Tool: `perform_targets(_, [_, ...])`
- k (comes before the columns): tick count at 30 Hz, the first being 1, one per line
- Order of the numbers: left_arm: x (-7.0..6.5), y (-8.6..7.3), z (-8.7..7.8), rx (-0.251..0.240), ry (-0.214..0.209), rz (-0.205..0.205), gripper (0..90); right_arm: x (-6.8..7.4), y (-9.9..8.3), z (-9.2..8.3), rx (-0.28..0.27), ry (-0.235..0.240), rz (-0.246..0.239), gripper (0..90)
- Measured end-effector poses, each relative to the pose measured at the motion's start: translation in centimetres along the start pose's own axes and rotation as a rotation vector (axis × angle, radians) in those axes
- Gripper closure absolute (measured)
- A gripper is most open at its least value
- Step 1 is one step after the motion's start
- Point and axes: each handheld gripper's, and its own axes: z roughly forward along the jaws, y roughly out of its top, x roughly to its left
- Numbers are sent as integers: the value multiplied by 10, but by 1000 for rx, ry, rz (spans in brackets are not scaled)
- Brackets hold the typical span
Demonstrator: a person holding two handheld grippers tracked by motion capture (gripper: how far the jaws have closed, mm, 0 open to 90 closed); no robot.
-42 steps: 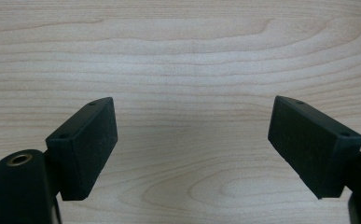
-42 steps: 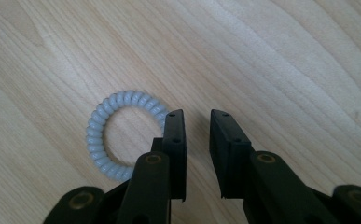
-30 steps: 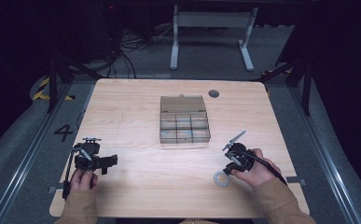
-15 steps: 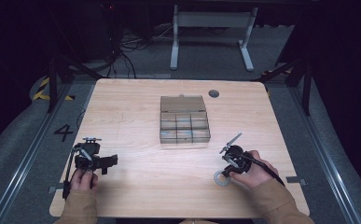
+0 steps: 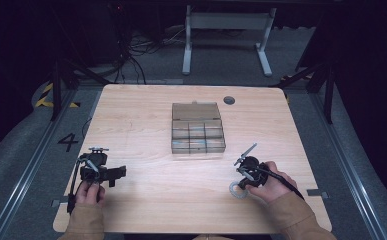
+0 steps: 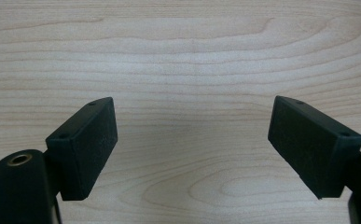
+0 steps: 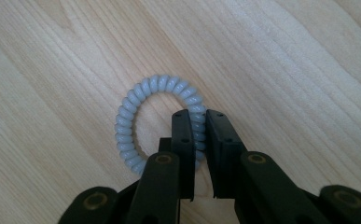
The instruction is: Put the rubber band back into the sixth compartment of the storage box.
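A pale blue-grey spiral hair tie [image 7: 130, 108] lies flat on the wooden table [image 5: 146, 125]. My right gripper [image 7: 200, 117] points down at it, and its jaws have just been closing; they now pinch the ring's right side, with the coil between the pads. In the high view the right gripper [image 5: 243, 181] sits at the front right, above the hair tie [image 5: 237, 191]. My left gripper [image 6: 192, 133] stands open over bare wood with nothing between its pads. The high view has the left gripper [image 5: 120, 173] at the front left, pointing right.
A clear compartment box [image 5: 197, 129] with its lid folded back stands in the middle of the table. A dark round grommet [image 5: 229, 100] sits near the far edge. A white desk frame [image 5: 226, 30] stands on the floor beyond.
The right hand has edged slightly toward the hair tie. The left hand and the box have stayed put.
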Motion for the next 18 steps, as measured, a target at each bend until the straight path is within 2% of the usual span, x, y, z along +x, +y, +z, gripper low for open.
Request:
perform_targets(2, [0,0,0,0,1,-1,163,0,0,0,0,12,6,830])
perform_targets(18, [0,0,0,-1,1,-1,163,-5,-4,-27,-104,10,23,831])
